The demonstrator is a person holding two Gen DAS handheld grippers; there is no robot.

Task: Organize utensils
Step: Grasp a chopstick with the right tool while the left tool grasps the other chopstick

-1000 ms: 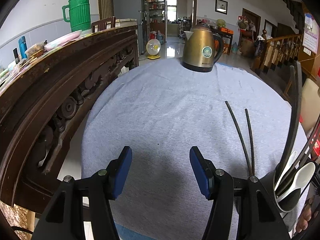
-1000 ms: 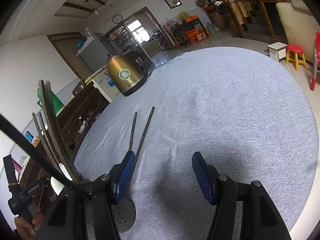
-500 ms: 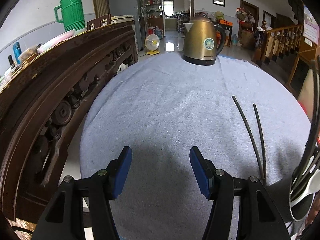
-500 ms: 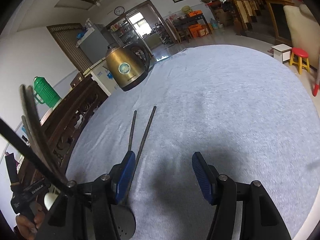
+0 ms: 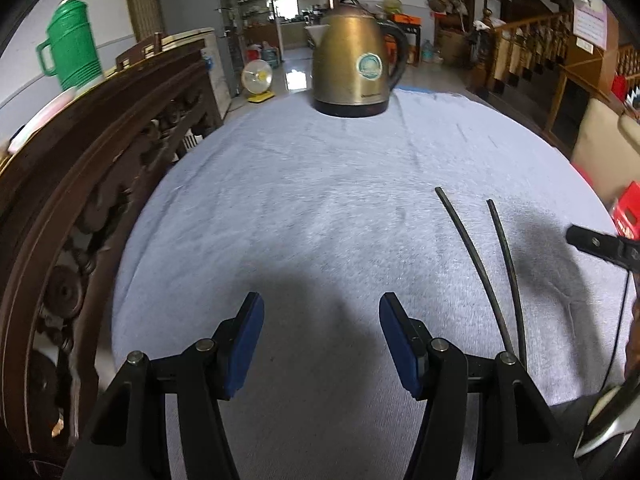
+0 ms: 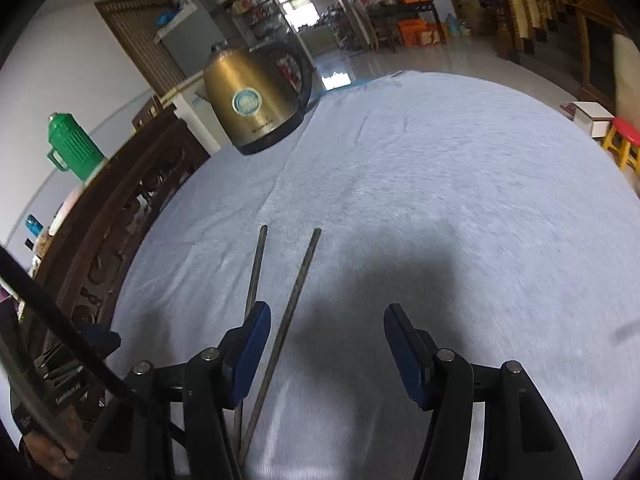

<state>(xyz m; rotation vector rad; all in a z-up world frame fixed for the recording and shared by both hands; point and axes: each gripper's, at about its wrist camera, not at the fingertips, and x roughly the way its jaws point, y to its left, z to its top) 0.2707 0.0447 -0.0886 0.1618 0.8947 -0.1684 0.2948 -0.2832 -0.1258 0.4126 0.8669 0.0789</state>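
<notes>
Right wrist | chopsticks [image 6: 298, 280] | two thin dark sticks, tips splayed

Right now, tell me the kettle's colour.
Brassy gold kettle with a black base; clearest in the left wrist view.

chopsticks [image 5: 486, 276] on table [image 5: 320, 200], kettle [image 5: 354, 66] behind at far edge
</notes>
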